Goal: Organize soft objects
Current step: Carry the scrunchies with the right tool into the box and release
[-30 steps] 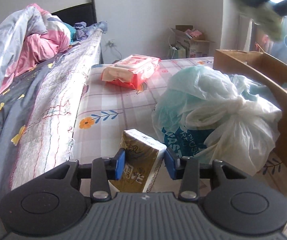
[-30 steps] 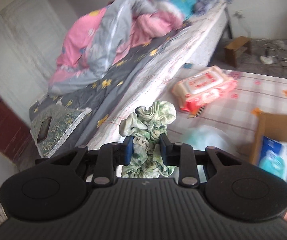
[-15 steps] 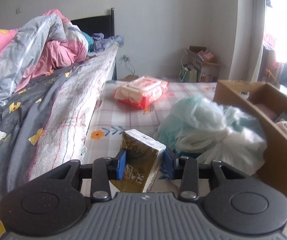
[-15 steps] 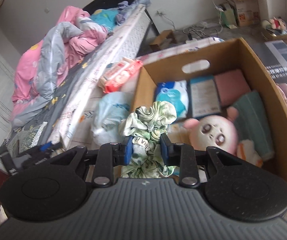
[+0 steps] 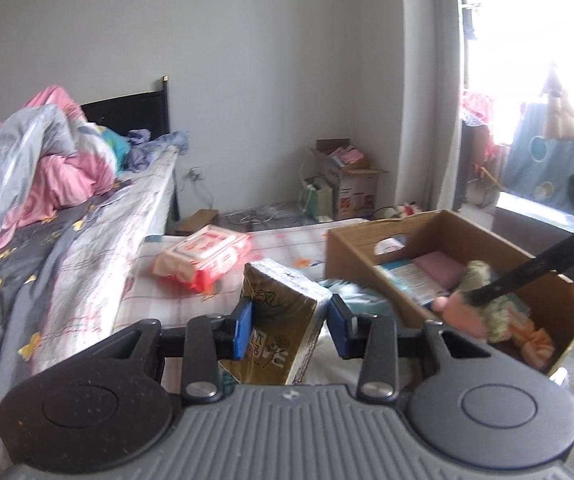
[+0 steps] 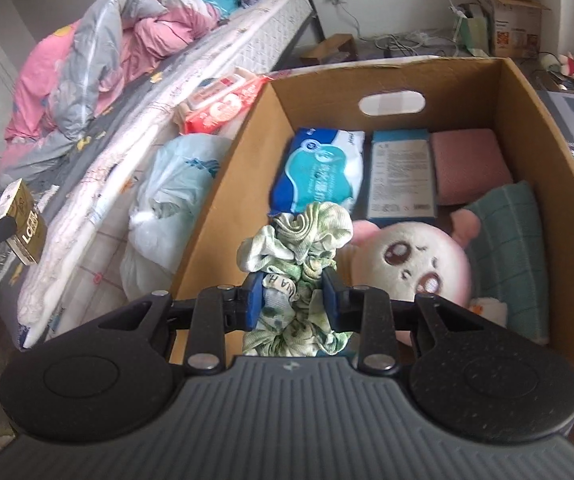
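My left gripper point(image 5: 289, 326) is shut on a gold tissue pack point(image 5: 283, 320), held up above the mat beside the bed. In the right wrist view that same gold tissue pack point(image 6: 23, 222) shows at the far left. My right gripper point(image 6: 293, 296) is shut on a crumpled green-and-white cloth point(image 6: 295, 256) and hangs over the near end of the cardboard box point(image 6: 223, 184). Inside the box lie a blue wet-wipe pack point(image 6: 319, 168), a blue flat pack point(image 6: 401, 174), a pink pad point(image 6: 469, 164), a pink plush toy point(image 6: 411, 260) and a green towel point(image 6: 507, 236).
A tied white plastic bag point(image 6: 167, 200) and a red wet-wipe pack point(image 6: 219, 104) lie on the checked mat left of the box. The bed point(image 5: 67, 220) with a pink and grey duvet runs along the left. Another carton point(image 5: 347, 184) stands at the far wall.
My left gripper has risen with the tissue pack, and the view now takes in the wall and window. My right gripper has swung from over the bed down to the box with the cloth.
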Action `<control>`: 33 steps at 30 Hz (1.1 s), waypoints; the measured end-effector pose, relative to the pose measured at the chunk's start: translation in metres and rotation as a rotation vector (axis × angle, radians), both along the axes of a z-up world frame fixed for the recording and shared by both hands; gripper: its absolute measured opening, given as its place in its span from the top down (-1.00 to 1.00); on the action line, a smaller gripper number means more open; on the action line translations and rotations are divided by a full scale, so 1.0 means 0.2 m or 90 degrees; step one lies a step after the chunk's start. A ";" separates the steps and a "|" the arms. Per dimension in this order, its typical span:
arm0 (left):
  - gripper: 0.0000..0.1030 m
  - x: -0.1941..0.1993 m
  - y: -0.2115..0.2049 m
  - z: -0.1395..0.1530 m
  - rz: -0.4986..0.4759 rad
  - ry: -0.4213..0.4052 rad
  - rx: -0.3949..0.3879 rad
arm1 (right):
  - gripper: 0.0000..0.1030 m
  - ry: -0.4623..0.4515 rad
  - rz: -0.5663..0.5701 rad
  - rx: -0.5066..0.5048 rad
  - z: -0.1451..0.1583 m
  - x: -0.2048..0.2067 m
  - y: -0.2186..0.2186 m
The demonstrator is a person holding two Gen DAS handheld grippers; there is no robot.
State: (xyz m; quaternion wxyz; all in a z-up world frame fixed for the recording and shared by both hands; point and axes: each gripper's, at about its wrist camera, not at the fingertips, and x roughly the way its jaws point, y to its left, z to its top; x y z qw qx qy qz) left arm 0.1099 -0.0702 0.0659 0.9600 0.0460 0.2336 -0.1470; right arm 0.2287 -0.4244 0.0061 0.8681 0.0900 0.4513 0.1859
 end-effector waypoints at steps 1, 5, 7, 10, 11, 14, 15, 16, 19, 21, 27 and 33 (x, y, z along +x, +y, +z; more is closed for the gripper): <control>0.22 0.00 -0.03 0.00 -0.008 0.000 -0.002 | 0.41 0.001 0.001 0.015 -0.01 0.02 0.01; 0.22 0.01 -0.14 -0.01 -0.037 0.006 0.000 | 0.36 0.037 0.003 0.122 -0.08 0.12 0.02; 0.22 0.02 -0.17 -0.02 -0.045 0.010 0.005 | 0.28 0.083 0.010 0.148 -0.16 0.17 0.05; 0.22 0.03 -0.21 -0.04 -0.052 0.017 0.011 | -0.02 0.158 0.019 0.131 -0.31 0.22 0.09; 0.22 0.03 -0.22 -0.04 -0.053 0.018 0.012 | -0.06 0.170 0.020 0.132 -0.34 0.22 0.08; 0.22 0.05 -0.23 -0.05 -0.056 0.020 0.016 | -0.12 0.175 0.000 0.203 -0.35 0.23 0.01; 0.22 0.06 -0.23 -0.05 -0.057 0.022 0.017 | -0.12 0.165 -0.010 0.222 -0.34 0.22 -0.02; 0.22 0.06 -0.23 -0.05 -0.059 0.023 0.017 | -0.12 0.155 -0.022 0.230 -0.32 0.22 -0.04; 0.22 0.07 -0.25 -0.06 -0.062 0.027 0.014 | 0.21 0.137 -0.051 0.222 -0.29 0.24 -0.08; 0.22 0.07 -0.25 -0.06 -0.066 0.028 0.012 | 0.49 0.143 -0.050 0.197 -0.29 0.26 -0.08; 0.22 0.07 -0.28 -0.08 -0.075 0.032 0.015 | 0.65 0.217 -0.032 0.167 -0.42 0.32 -0.01; 0.21 0.08 -0.31 -0.06 -0.095 0.026 0.015 | 0.61 0.260 -0.020 0.168 -0.43 0.31 0.00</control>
